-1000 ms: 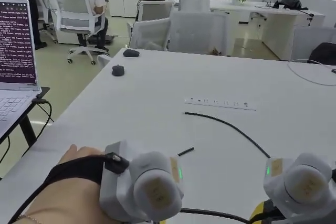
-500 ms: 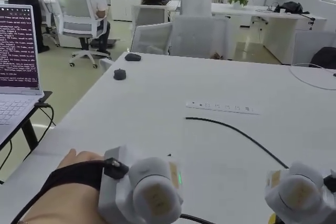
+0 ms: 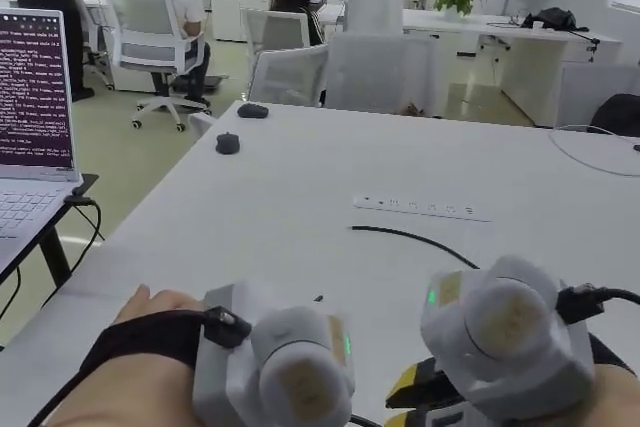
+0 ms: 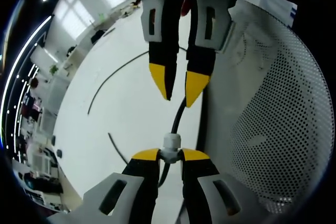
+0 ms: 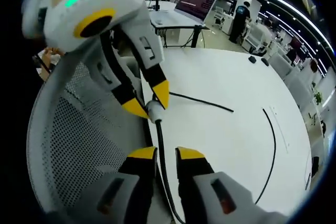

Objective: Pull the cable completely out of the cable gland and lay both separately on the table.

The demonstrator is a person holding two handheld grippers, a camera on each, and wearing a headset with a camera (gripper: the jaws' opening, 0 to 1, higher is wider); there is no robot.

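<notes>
The left gripper (image 4: pixel 170 157) has its yellow tips shut tight on the little white cable gland (image 4: pixel 170 147). The black cable (image 4: pixel 180 113) comes out of the gland and runs straight to the right gripper (image 5: pixel 165 153). That one has its jaws just a little apart. The cable lies in the gap, and I do not think it is pinched yet. Both grippers are up close to the person, by the near edge of the white table (image 3: pixel 300 197), next to a chair back (image 4: pixel 262 103) full of small holes. More black cable lies in a long curve on the table.

I think the pull is about to begin. To do it well, the right gripper should close firmly on the cable near the gland. Then it should pull straight along the cable, not sideways. The left one must hold the gland hard and not turn. A slow pull is best, so the cable does not slip.
</notes>
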